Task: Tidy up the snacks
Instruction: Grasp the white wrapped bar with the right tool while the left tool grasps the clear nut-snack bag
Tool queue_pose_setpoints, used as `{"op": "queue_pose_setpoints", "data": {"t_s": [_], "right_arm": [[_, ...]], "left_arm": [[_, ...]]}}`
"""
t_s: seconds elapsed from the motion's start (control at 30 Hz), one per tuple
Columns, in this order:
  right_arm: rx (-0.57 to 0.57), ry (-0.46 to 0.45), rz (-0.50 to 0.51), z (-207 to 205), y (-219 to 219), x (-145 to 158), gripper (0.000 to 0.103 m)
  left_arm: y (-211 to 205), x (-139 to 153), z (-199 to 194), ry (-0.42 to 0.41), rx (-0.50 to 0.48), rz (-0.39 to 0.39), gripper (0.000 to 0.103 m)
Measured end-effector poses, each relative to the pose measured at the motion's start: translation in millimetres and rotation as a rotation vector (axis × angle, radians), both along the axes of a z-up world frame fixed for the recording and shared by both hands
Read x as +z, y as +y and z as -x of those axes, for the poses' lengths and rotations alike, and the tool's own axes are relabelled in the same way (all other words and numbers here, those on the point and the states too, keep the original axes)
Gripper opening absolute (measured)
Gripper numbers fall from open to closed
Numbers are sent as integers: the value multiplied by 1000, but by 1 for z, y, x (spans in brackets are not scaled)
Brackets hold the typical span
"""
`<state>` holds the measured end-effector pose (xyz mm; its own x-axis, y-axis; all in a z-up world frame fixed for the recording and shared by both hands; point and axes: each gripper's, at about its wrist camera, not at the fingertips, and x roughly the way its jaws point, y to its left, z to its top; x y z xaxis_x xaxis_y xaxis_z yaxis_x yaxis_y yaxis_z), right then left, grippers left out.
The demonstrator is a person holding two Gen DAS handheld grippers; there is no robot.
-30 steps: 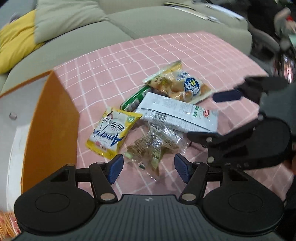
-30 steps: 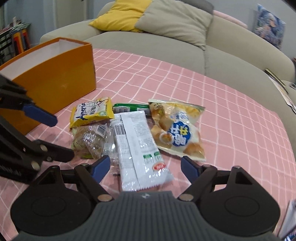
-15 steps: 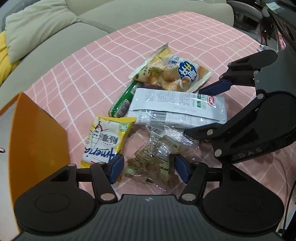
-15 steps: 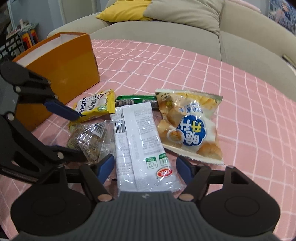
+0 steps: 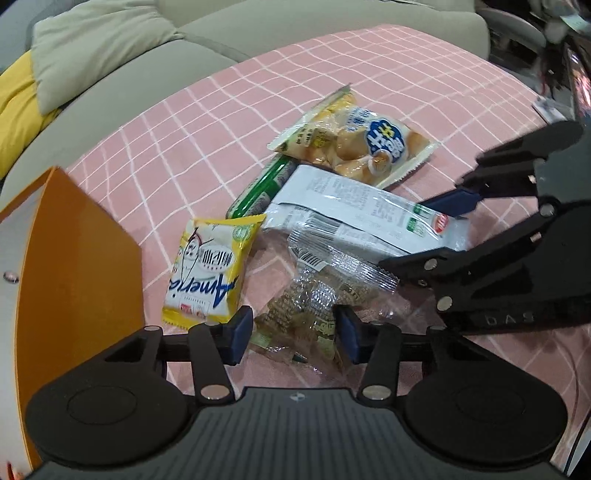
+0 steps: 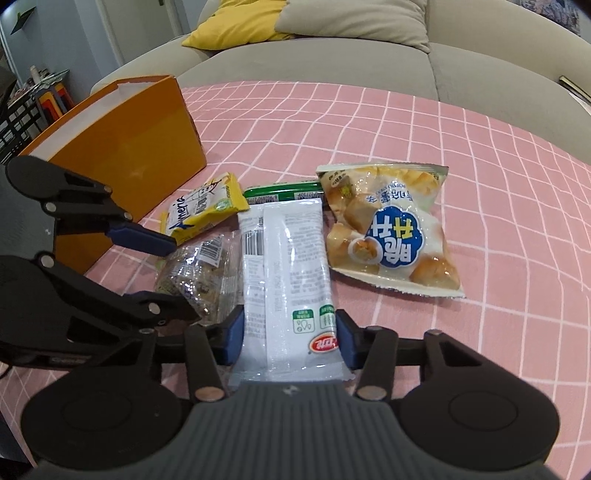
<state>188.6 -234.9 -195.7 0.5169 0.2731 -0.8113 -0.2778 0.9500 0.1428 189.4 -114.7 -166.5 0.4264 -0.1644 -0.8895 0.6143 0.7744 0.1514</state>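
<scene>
Several snack packs lie together on the pink check cloth (image 6: pixel 480 166). My left gripper (image 5: pixel 293 332) straddles the near end of a clear biscuit pack (image 5: pixel 306 306); its jaws are closing and the pads stand just off the pack's sides. My right gripper (image 6: pixel 290 341) is closing too, and its pads touch both edges of a long white packet (image 6: pixel 288 266). Each gripper shows in the other's view: the right gripper (image 5: pixel 406 234) and the left gripper (image 6: pixel 183 278). A yellow packet (image 5: pixel 207 269), a green packet (image 5: pixel 258 188) and a bun bag (image 6: pixel 388 229) lie loose.
An orange box (image 6: pixel 129 140) with an open top stands at the left of the cloth, close to the yellow packet. A beige sofa (image 6: pixel 332 55) with a yellow cushion (image 6: pixel 236 26) runs behind the table. Bare cloth stretches to the right of the bun bag.
Both grippers' jaws have narrowed. The left gripper has come down around the clear pack. The white packet's end now fills the gap between the right pads.
</scene>
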Motion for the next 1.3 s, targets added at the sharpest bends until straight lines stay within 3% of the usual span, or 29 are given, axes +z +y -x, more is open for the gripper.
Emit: {"op": "queue_pose_setpoints", "data": {"t_s": [0.2, 0.67, 1.3], "right_arm": [[-12, -1, 14, 13, 3, 4, 45], [-100, 58, -44, 76, 5, 11, 43], [-134, -61, -121, 126, 19, 69, 43]], "left_arm": [[13, 9, 12, 12, 134, 62, 53], [43, 28, 67, 21, 322, 149, 53], [72, 95, 123, -117, 411, 306, 53]]}}
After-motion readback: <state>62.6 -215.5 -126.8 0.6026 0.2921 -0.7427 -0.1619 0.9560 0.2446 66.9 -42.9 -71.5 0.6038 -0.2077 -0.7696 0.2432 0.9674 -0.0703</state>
